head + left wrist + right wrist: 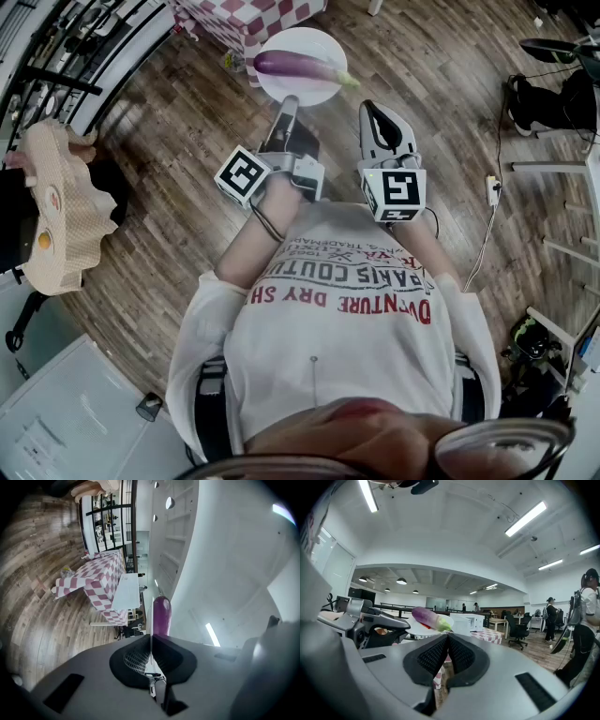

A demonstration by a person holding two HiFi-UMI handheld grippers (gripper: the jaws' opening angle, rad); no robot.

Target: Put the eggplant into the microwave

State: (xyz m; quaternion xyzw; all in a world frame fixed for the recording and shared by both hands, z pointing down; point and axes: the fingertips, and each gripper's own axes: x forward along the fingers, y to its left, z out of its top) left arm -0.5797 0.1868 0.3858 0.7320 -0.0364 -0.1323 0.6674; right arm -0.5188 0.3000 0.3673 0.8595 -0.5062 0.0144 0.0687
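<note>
Two grippers up: in head view we see left gripper (pixel 290 103) clamped on plate (pixel 300 39) rim, eggplant (pixel 298 65) atop just ahead; left gripper view confirms pinch; right gripper view shows right gripper (pixel 448 637) jaws together, empty.

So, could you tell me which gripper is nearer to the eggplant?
Left. The left gripper is clamped on the rim of the plate, with the eggplant lying just beyond its jaws. The right gripper is shut and empty, beside the plate near the eggplant's green end.
</note>
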